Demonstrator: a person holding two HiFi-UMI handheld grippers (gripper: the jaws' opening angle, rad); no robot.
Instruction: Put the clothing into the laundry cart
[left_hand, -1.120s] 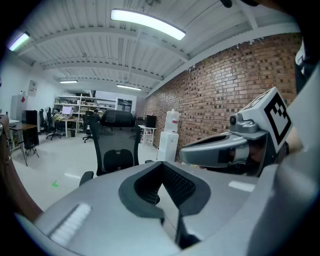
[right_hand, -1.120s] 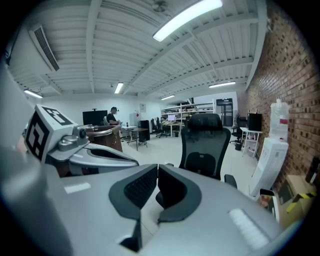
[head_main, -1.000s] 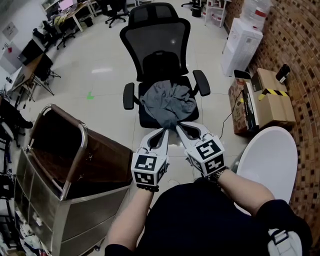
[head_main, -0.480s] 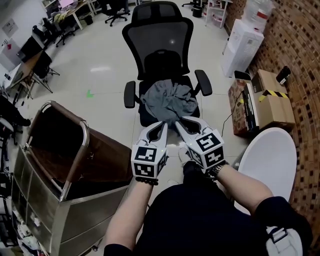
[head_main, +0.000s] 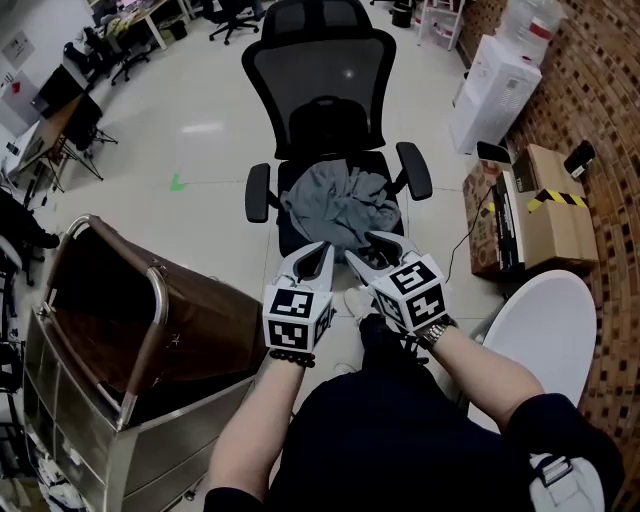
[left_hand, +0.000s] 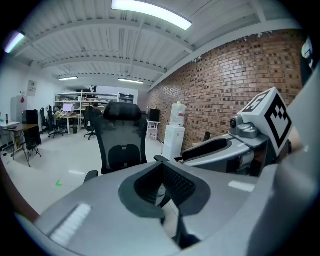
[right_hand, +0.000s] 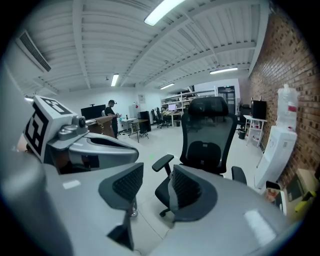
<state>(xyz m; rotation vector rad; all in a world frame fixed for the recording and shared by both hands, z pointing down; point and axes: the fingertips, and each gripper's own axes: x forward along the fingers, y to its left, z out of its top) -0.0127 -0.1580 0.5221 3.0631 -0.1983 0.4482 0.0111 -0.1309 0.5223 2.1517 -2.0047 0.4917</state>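
A grey piece of clothing (head_main: 340, 203) lies crumpled on the seat of a black mesh office chair (head_main: 330, 90). The laundry cart (head_main: 120, 330), a metal frame with a dark brown bag, stands open at the left. Both grippers hover side by side just before the seat's front edge, tips pointing at the clothing. My left gripper (head_main: 318, 256) (left_hand: 161, 165) is shut with nothing in it. The jaws of my right gripper (head_main: 372, 246) (right_hand: 156, 175) are opening, and nothing is between them. In both gripper views the chair (left_hand: 120, 135) (right_hand: 207, 135) shows ahead, but the clothing is hidden.
A white water dispenser (head_main: 495, 85) and cardboard boxes (head_main: 545, 200) stand along the brick wall at the right. A white round table (head_main: 540, 325) is close at my right. Desks and chairs fill the far left; a person (right_hand: 111, 112) stands there.
The right gripper's jaws have parted from shut. Both grippers stay side by side in front of the seat, and the clothing has not moved.
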